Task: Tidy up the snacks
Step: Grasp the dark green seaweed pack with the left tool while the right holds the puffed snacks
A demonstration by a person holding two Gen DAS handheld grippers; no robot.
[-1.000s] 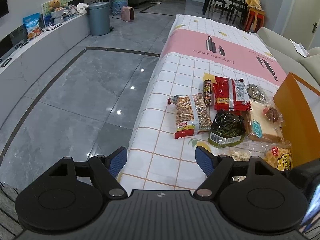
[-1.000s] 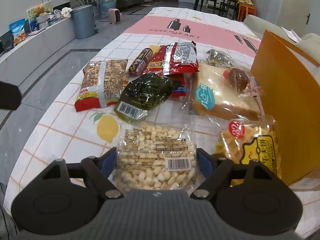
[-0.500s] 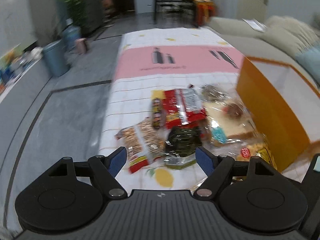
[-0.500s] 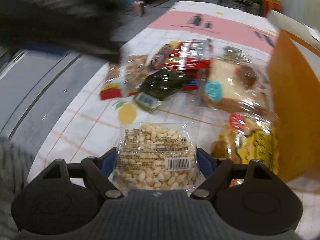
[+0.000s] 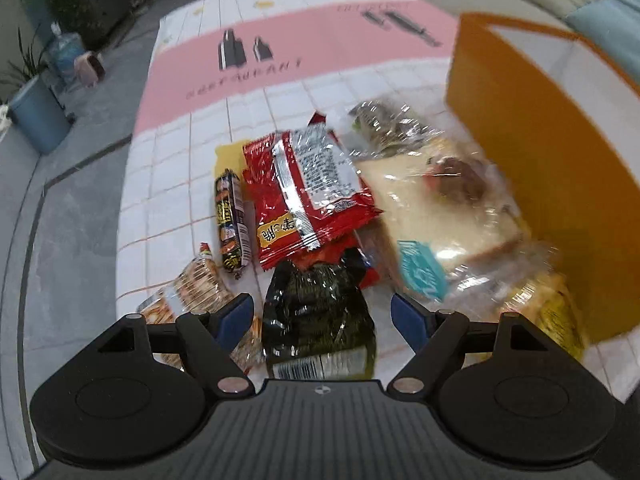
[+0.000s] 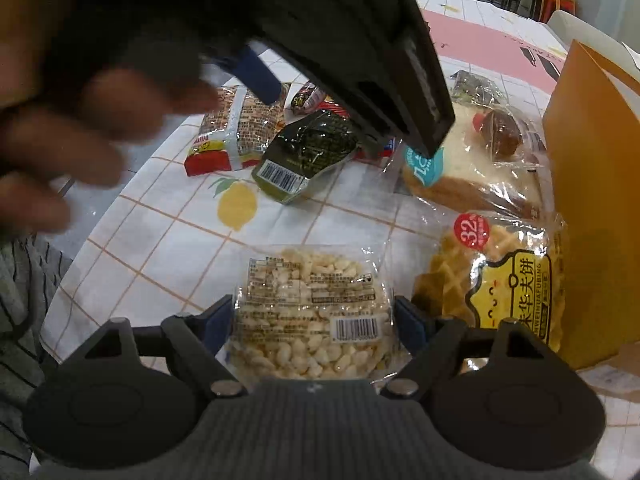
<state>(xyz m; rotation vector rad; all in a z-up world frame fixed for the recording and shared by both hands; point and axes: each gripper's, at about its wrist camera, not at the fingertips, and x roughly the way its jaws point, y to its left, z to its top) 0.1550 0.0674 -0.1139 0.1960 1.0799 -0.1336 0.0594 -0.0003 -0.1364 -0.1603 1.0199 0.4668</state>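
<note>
The table wears a cloth of white squares with a pink band across its far part and a yellow lemon print near the snacks. An orange paper bag stands upright at the right side of the heap, its open mouth facing up.

The snacks lie in a loose pile beside the bag. Largest is the bread in clear wrap, with a blue round label, lying just beside the bag's wall. A red packet with a silver panel lies left of the bread, and a clear packet of dark bits sits behind both. A waffle pack with a yellow label rests against the bag's near corner. A peanut packet with a red end lies on the left of the pile, and a thin sausage stick lies beside the red packet.

The left gripper hangs over a dark green packet, its 2 blue fingers spread wide on either side of the packet and apart from it. In the right wrist view this gripper and the blurred hand holding it fill the upper left.

The right gripper has its fingers wide, flanking a clear pack of pale puffed bits; whether they press it I cannot tell.
</note>
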